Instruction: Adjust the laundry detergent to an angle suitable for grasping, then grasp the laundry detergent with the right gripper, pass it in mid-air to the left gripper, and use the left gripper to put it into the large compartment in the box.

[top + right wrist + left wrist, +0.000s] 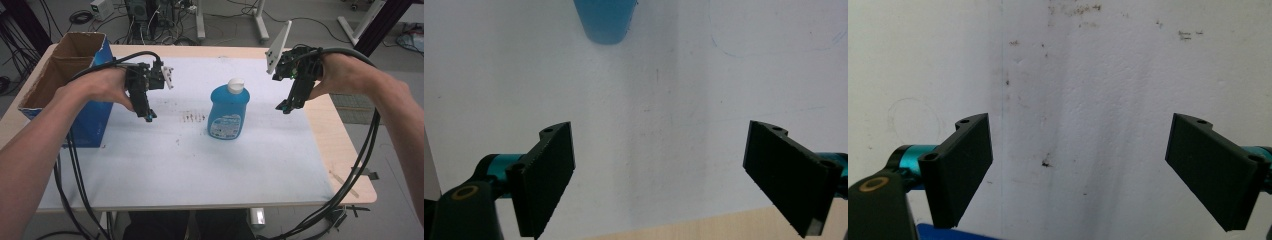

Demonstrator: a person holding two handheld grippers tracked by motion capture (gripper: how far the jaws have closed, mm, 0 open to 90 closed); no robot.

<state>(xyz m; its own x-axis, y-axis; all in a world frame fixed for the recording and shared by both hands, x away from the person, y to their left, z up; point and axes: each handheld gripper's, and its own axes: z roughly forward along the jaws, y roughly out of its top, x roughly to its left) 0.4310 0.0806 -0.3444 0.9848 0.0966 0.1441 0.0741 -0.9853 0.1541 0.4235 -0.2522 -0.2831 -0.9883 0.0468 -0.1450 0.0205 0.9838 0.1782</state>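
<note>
A blue bottle (227,112) with a white cap stands upright near the middle of the white mat (180,160). My left gripper (148,117) hangs above the mat to the bottle's left, pointing down. In the left gripper view its jaws stand wide apart over bare mat, left gripper (1078,170) open with nothing between them. My right gripper (283,107) hovers to the bottle's right, also pointing down and apart from it. The right gripper (659,175) is open and holds nothing; the bottle's base (605,20) shows at that view's top edge.
An open cardboard box (65,75) with a blue side stands at the table's left end, close behind my left hand. The wooden table edge (350,150) runs along the right. Cables trail from both grippers off the front edge.
</note>
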